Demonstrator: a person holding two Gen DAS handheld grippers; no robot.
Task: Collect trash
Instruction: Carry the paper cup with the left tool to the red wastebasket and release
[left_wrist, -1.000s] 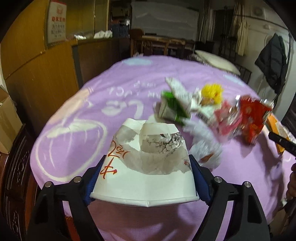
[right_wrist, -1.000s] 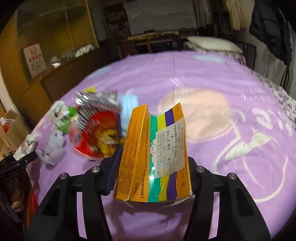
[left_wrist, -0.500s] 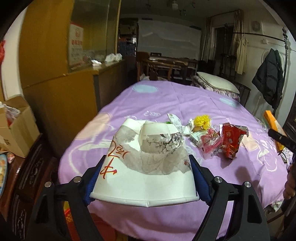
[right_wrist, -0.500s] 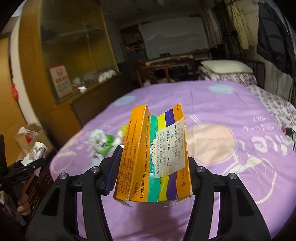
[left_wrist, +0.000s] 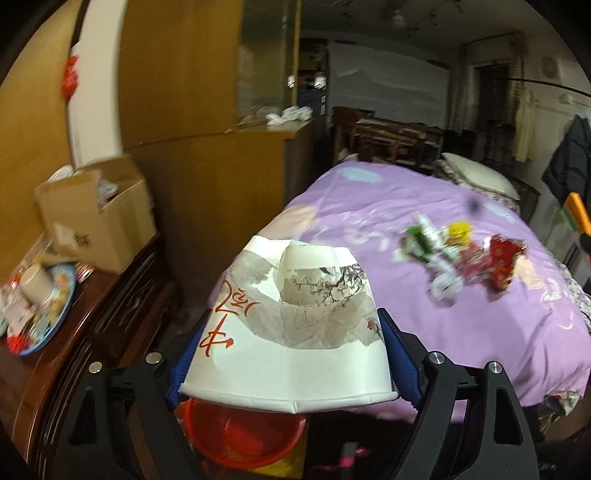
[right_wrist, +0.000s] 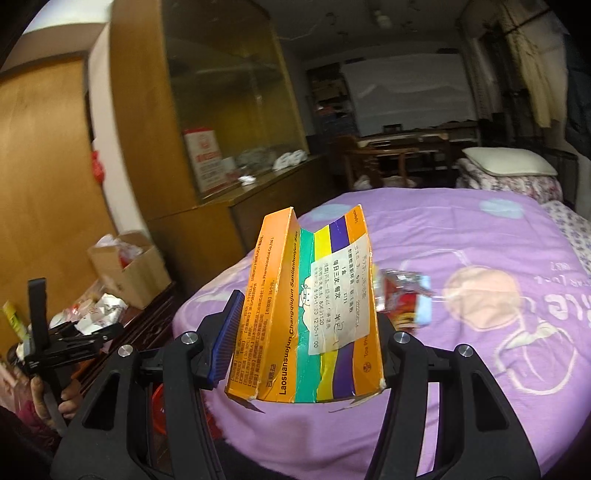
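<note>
L claw grips crushed paper cup; R claw grips orange box.

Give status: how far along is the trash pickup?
Midway. Done: nothing visibly binned; the red basin looks empty where visible. In hand: left gripper clamps a crushed paper cup above the basin; right gripper clamps a flattened orange box. Left: a wrapper pile remains on the purple bed.
</note>
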